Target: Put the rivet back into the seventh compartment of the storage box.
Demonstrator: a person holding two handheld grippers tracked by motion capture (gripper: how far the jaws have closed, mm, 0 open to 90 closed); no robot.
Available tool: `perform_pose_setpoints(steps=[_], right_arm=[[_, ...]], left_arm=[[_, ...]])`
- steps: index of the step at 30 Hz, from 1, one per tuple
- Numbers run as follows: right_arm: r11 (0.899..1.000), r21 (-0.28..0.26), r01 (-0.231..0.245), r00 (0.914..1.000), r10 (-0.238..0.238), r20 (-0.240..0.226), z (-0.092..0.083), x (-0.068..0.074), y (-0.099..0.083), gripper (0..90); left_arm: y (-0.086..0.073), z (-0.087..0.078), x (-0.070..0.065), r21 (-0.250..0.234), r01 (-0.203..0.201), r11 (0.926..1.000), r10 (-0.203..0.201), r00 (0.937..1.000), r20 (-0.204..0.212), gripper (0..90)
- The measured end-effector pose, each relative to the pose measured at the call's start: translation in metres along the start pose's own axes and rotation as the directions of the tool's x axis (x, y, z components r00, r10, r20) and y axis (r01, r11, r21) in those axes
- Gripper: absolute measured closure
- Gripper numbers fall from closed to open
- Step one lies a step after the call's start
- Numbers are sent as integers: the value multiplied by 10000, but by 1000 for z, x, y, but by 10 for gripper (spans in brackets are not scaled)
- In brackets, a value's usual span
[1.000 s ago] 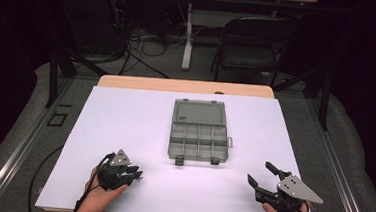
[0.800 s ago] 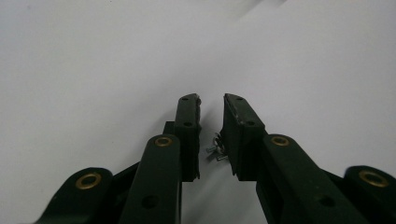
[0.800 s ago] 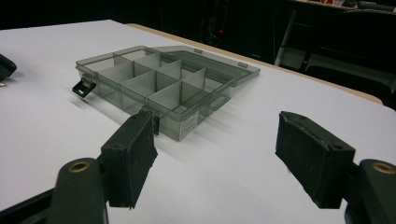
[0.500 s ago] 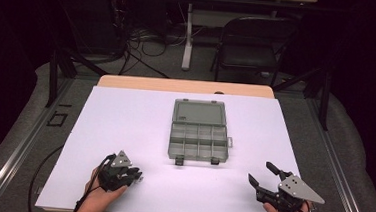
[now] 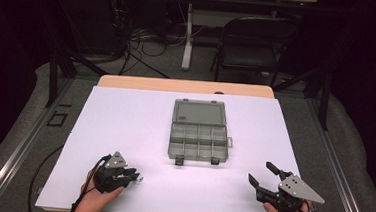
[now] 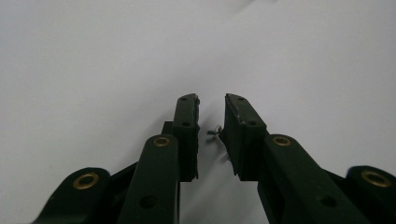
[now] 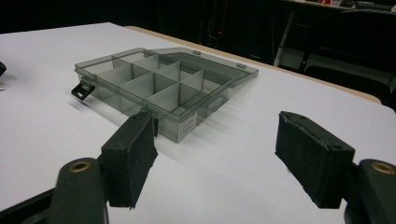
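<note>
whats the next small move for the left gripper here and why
Probably close the left gripper gently on the tiny screw. It lies on the white table in the narrow gap between the jaws, apparently not yet pinched, and the organizer box sits open with its compartments looking empty.

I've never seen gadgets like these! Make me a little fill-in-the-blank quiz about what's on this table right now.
1. The lid of the clear grey plastic compartment box lies ____.
2. The right claw has its jaws spread ____.
3. A tiny metal screw sits between the jaws of the ____ claw.
4. The box rests on a ____ table sheet.

Missing words: open; wide apart; left; white
</note>
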State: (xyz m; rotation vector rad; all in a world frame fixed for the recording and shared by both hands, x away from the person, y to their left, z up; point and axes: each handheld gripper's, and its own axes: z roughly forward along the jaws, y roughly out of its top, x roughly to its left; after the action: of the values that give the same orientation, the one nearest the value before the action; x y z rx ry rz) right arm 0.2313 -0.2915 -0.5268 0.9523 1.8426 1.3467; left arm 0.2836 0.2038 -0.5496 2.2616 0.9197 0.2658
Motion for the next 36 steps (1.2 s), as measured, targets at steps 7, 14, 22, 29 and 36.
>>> perform_pose_setpoints(steps=[7,14,22,29,36], right_arm=[[10000,41,-43,10000,43,6,0,-1,0,280],[9999,55,-113,9999,113,-32,0,-2,-1,280],[9998,45,-169,9999,169,-25,0,-2,-1,280],[9998,52,-177,9998,177,-35,0,-2,-1,280],[9997,-35,-252,9997,253,34,0,-2,-1,280]], left_arm=[[2,6,-4,383,-300,9988,304,9995,-90,753],[0,6,-4,259,-480,9985,483,9988,-82,781],[0,2,-2,180,-185,9997,183,9998,122,797],[-3,-9,-10,225,-289,9993,281,9990,334,798],[-10,-17,-13,348,-270,9990,261,9993,262,801]])
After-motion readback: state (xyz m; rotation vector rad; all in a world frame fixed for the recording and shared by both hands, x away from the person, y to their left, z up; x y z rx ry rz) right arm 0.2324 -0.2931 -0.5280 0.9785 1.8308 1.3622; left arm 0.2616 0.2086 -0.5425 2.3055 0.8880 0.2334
